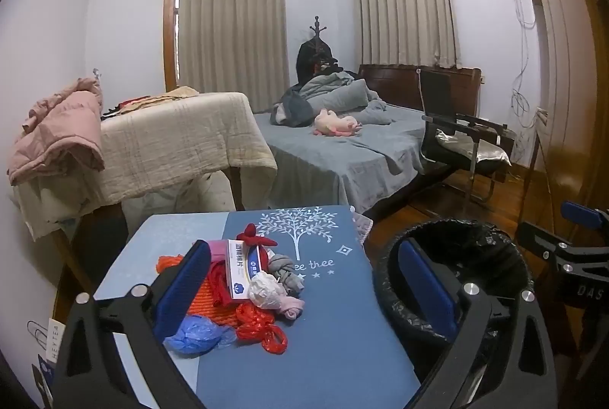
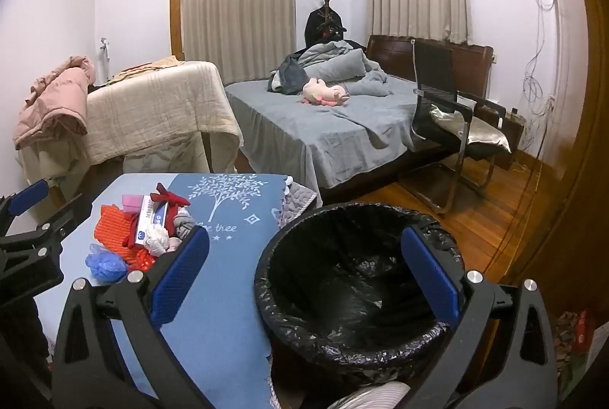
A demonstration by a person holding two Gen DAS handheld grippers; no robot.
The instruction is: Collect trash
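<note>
Blue table cloth (image 1: 327,325) carries piled trash (image 1: 243,287) beside bin (image 2: 342,279).

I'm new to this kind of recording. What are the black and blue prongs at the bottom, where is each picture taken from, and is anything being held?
No robot here: a person carries a hand-held claw in each hand, each with a wide-angle camera looking along its fingers. One picture looks out from the left claw, the other from the right claw. Both stand open, holding nothing. On the blue table lies a trash pile: a small box, crumpled plastic, red and orange bits. Beside the table stands a bin with a black liner, which looks empty.
</note>
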